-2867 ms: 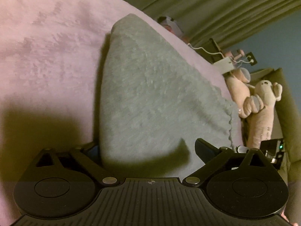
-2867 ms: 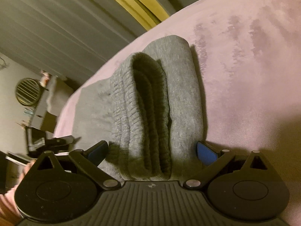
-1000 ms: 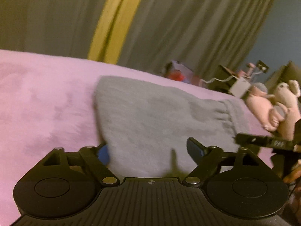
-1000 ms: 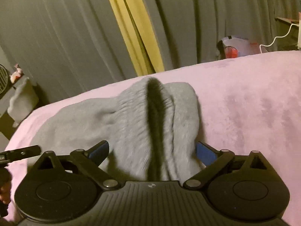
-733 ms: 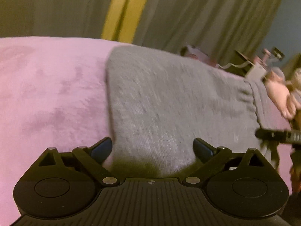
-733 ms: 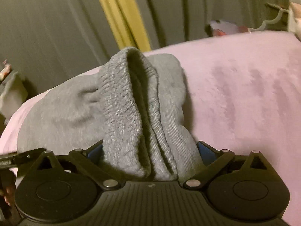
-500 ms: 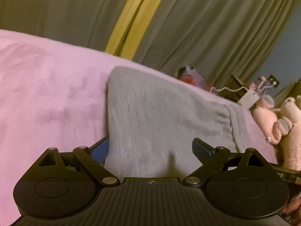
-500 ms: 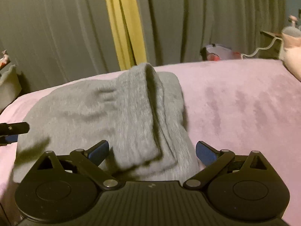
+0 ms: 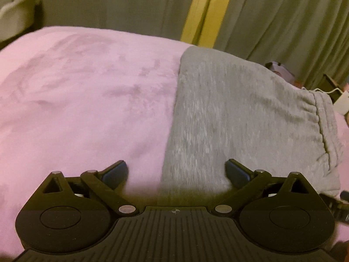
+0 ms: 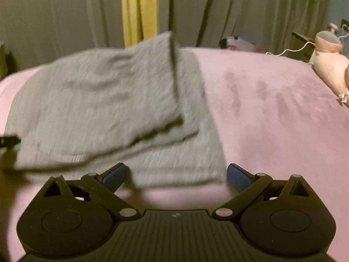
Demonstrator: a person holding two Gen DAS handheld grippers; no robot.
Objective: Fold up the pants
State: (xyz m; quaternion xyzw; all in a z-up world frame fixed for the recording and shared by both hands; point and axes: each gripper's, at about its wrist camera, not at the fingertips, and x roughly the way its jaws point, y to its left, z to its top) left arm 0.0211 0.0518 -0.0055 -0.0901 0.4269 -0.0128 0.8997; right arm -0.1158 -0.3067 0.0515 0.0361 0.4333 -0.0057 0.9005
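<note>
Grey knit pants (image 9: 240, 113) lie folded in a stack on the pink bed cover (image 9: 87, 100). In the right wrist view the pants (image 10: 109, 109) show layered folds, with the elastic waistband on top. My left gripper (image 9: 176, 173) is open and empty, at the near left corner of the stack; its right finger is over the fabric edge. My right gripper (image 10: 176, 175) is open and empty, just short of the stack's near edge, not touching it. The left gripper's tip (image 10: 8, 140) shows at the far left of the right wrist view.
Grey curtains with a yellow strip (image 9: 202, 11) hang behind the bed. A pink plush toy (image 10: 331, 65) lies at the bed's right edge. A charger and white cable (image 9: 340, 100) sit behind the pants. A chair (image 9: 17, 15) stands at the far left.
Both grippers have let go of the pants and pulled back. The fold that stood between the right fingers has dropped flat onto the stack. The left view swung to the left.
</note>
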